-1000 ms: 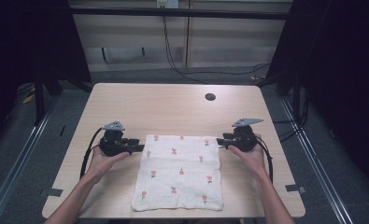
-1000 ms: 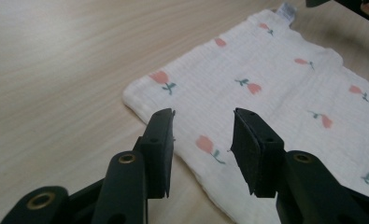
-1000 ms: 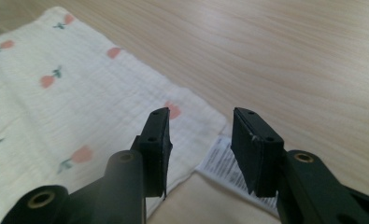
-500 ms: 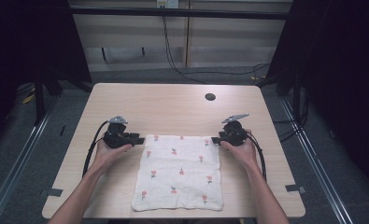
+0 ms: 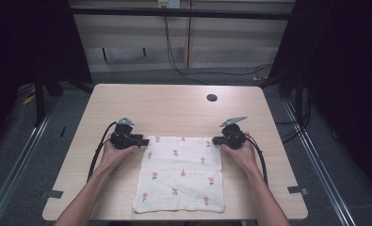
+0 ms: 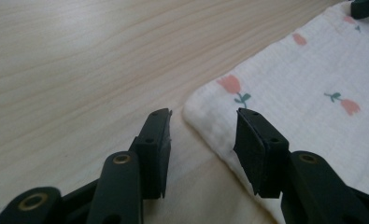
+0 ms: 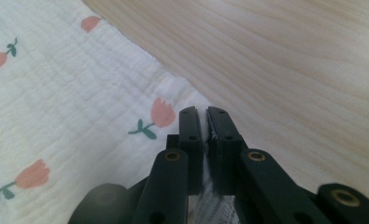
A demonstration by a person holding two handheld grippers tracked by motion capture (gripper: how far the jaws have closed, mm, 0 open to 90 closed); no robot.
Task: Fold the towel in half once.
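Both your grippers have come down to the one cloth's (image 5: 181,173) far corners on the table (image 5: 174,106). Your right gripper (image 7: 204,116) has just pinched its corner; your left gripper (image 6: 203,130) stands open around the other.

Cloth (image 7: 79,93) corner hidden between tool pads
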